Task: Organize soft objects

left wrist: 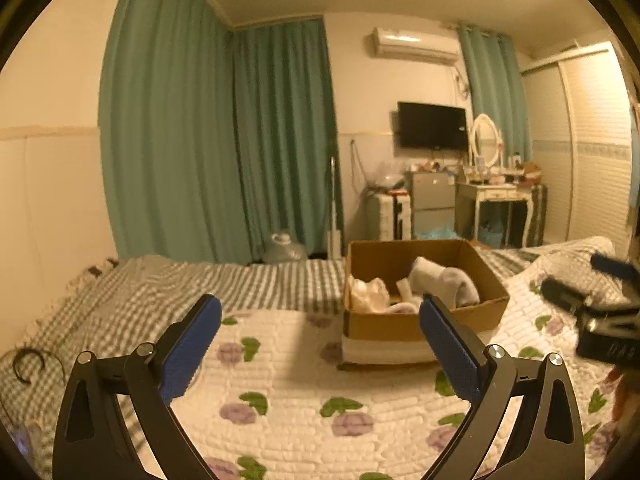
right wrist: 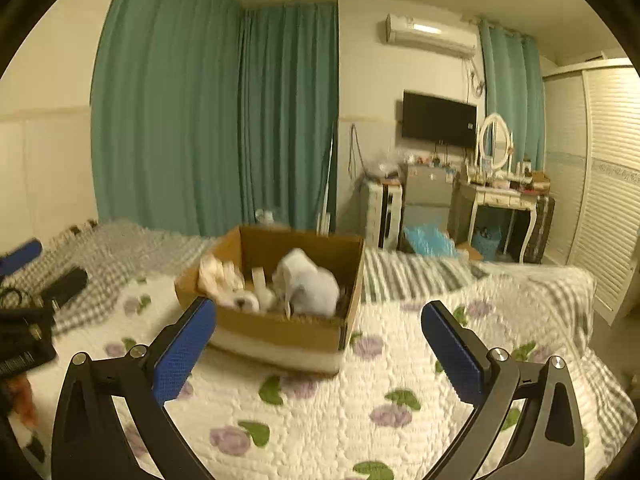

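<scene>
Both claws are hanging above the flowered quilt [left wrist: 304,364] with their blue pads spread wide apart, the left claw [left wrist: 320,344] and right claw [right wrist: 318,346] gripping nothing. The cardboard box [right wrist: 280,330] is sitting on the bed, holding pale soft objects [right wrist: 308,284] blurring together, their kinds unreadable.

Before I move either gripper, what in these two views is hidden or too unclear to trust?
- Cardboard box floor: near wall hides it, both views.
- Soft white items inside: motion blur in the right wrist view; count and type unclear.
- Peach bundle: partly behind the box wall, left wrist view.
- Right gripper: cut off by the left wrist view's edge and blurred.
- Dark curved object on the checked blanket: too small.
</scene>
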### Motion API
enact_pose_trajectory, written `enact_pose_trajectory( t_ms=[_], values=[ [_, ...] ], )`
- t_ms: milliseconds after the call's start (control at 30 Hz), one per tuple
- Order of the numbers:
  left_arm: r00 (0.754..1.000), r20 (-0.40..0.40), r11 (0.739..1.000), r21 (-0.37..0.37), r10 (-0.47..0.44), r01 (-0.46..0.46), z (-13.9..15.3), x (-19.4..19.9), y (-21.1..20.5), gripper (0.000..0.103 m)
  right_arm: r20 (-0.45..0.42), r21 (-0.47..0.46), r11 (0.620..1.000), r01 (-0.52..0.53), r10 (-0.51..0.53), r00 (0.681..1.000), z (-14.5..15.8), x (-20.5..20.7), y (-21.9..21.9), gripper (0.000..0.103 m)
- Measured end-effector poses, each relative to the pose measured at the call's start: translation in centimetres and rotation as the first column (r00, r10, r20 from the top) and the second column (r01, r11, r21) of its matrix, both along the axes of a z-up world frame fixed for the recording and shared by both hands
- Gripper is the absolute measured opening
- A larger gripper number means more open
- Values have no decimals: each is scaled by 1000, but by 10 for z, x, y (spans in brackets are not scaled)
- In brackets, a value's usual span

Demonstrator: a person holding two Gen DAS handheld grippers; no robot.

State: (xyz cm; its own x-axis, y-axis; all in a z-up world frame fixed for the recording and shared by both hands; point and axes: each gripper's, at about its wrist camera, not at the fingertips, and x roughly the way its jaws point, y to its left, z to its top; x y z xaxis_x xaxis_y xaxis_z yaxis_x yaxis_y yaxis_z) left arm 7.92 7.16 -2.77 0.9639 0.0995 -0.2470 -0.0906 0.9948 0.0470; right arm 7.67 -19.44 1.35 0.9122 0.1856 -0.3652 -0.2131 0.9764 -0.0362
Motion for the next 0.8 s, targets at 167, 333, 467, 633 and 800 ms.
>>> enact_pose_trajectory(
  t_ms=[167,333,467,633,800],
  values=[
    [1000,17,1000,-2,2,-2,0,-5,1,101,-12,-10,1000,1,-1,1000,-5,3,2,103],
    [1000,19,1000,-8,-10,10,-1,-8,2,101,-11,4,1000,0,0,1000,-4,-1,1,103],
    [1000,1,1000,-5,-20,20,-3,-6,-1,101,-14,8,1000,-3,3,1000,-4,-3,2,103],
    [999,-12,999,-20,-34,34,-5,-5,-1,101,-7,18,1000,-2,2,1000,-3,-5,0,103],
    [1000,-7,999,-19,-27,27,-4,-6,-2,101,3,30,1000,-9,9,1000,0,-7,-1,103]
  ],
)
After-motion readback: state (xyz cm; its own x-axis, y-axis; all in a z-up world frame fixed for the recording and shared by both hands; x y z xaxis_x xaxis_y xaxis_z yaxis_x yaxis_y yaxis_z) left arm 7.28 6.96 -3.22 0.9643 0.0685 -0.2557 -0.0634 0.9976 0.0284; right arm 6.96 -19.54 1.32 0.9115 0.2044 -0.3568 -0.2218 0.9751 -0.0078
